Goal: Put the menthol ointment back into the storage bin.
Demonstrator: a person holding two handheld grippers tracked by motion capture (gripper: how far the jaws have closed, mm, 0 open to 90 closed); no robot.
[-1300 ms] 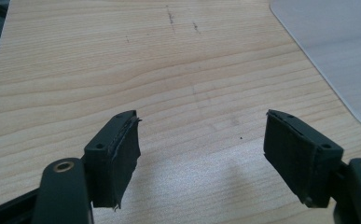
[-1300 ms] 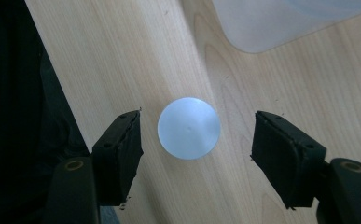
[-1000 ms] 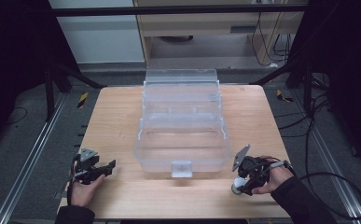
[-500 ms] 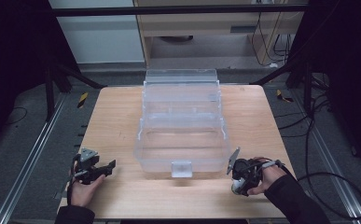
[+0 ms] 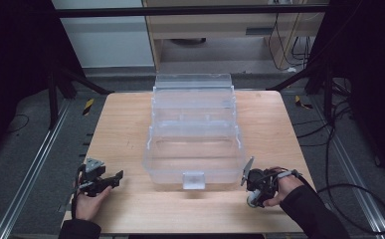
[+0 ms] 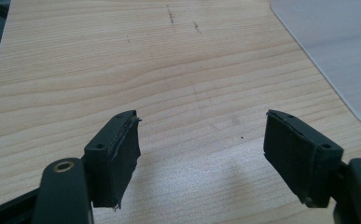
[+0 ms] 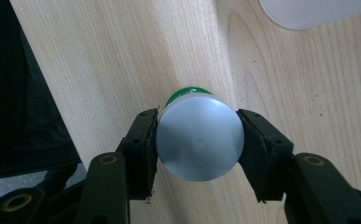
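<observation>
A clear plastic box (image 5: 194, 134) with its lid thrown back stands in the middle of the wooden table (image 5: 125, 119). My right gripper (image 7: 197, 140) is shut on a small bottle (image 7: 199, 139) with a grey base and a green cap, its jaws pressing both sides. In the high view that gripper (image 5: 255, 188) sits near the box's front right corner, with the bottle (image 5: 252, 199) pointing at the table's front edge. My left gripper (image 5: 111, 180) rests at the front left, left of the box. In its own view the jaws stand wide apart over bare wood, so the left gripper (image 6: 201, 144) is open.
A corner of the clear box (image 6: 336, 51) shows at the upper right of the left gripper view. The table's front edge (image 5: 190, 230) lies close below both hands. Metal rails (image 5: 26, 184) and cables (image 5: 349, 199) run on the floor beside the table.
The right hand has shifted left and slightly down toward the box's front corner, carrying the bottle. The left gripper has stayed put.
</observation>
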